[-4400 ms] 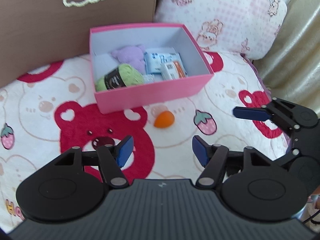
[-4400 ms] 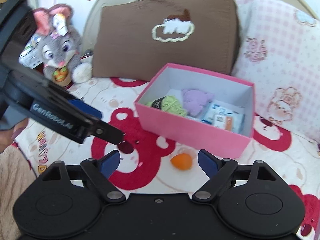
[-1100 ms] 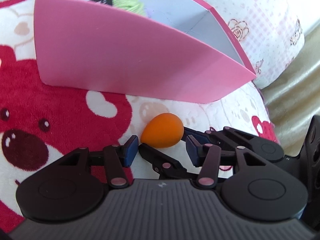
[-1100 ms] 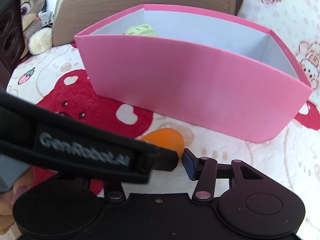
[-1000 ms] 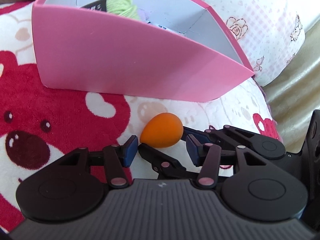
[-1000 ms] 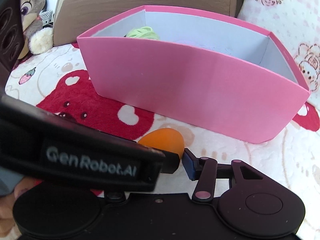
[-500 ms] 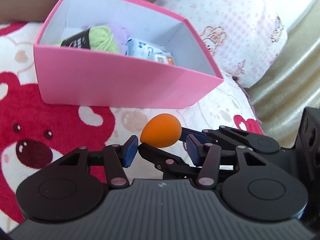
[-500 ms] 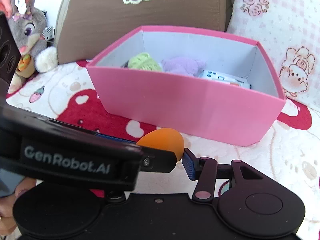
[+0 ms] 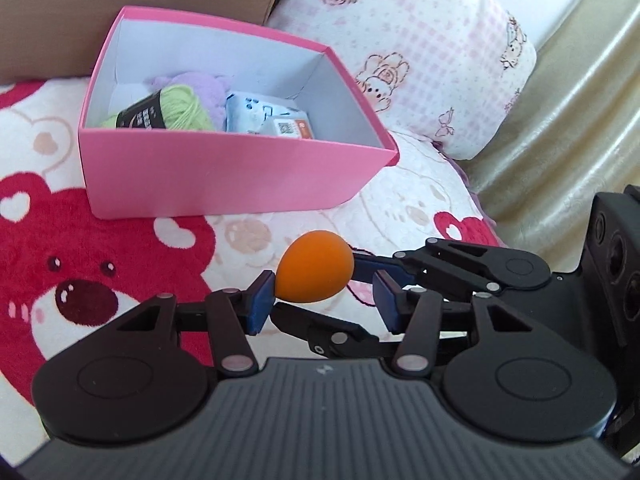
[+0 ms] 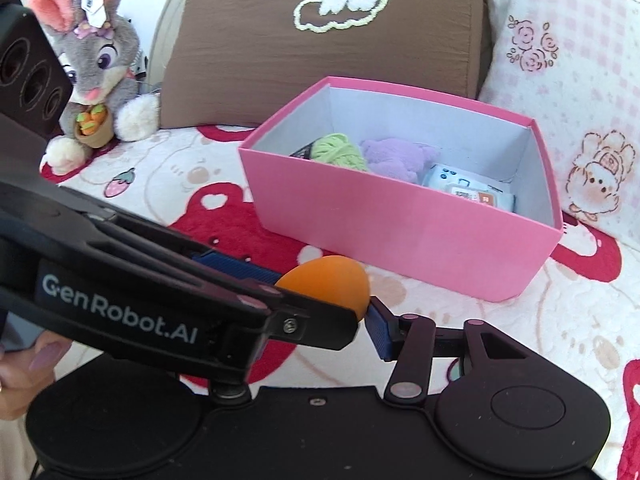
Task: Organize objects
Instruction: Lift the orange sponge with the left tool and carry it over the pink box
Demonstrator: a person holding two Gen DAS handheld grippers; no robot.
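An orange egg-shaped sponge is held up off the bear-print blanket, in front of the pink box. My right gripper comes in from the right and is shut on the sponge. My left gripper sits around the same spot; its left pad touches the sponge and its right pad stands clear of it. In the right wrist view the sponge sits at the right gripper, and the left gripper's arm crosses from the left. The pink box holds green yarn, a purple plush and blue packets.
A brown pillow and a pink checked pillow stand behind the box. A grey rabbit plush sits at the back left. A beige curtain hangs at the right of the bed.
The sponge was lying on the blanket by the box. The right gripper closed on it, and both grippers rose with it, so the inside of the box now shows.
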